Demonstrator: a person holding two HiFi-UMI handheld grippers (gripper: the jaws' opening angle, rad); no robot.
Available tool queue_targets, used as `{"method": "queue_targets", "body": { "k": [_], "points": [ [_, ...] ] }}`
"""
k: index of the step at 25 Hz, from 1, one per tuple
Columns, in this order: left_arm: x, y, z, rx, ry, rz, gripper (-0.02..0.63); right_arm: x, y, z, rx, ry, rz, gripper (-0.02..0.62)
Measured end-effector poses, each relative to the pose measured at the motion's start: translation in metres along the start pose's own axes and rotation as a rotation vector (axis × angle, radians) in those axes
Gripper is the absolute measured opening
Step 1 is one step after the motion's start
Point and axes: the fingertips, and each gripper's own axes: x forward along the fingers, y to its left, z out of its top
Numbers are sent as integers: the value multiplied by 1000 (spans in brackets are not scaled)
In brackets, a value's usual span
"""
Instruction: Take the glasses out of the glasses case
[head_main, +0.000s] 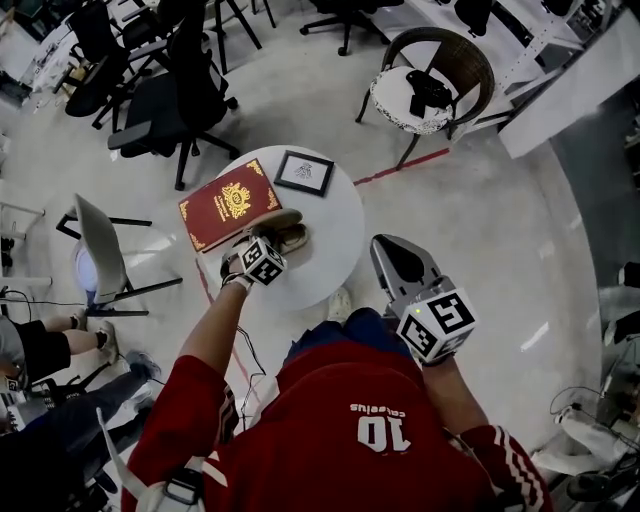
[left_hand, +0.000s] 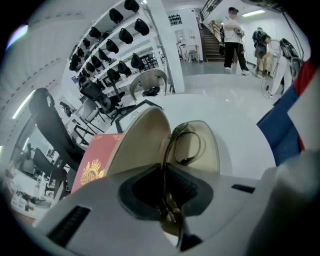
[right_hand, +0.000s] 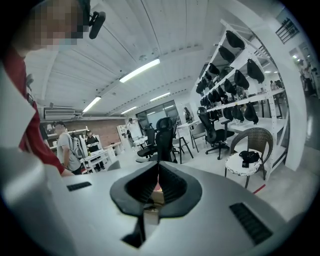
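Pinching one pair of glasses (left_hand: 189, 146) at one open case (left_hand: 142, 137), left gripper (left_hand: 164, 172); right gripper (right_hand: 158, 172) closed, empty.

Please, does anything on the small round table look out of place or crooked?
Nothing is spilled or broken. The glasses stand on edge in the open case, pinched by the left gripper. The red book seems to overhang the table rim.

A red book (head_main: 230, 205) and a framed picture (head_main: 304, 172) lie on the white table (head_main: 335, 228).
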Motion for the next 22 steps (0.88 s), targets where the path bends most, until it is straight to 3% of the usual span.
{"method": "queue_targets", "body": {
  "k": [8,22],
  "points": [
    [-12,-4,5,36,1,-6,21,-12,8,4,-4,-4,-17,18],
    [-93,1,48,15,-123,73,21,-47,49,36,-36,-28,-20,18]
  ]
}}
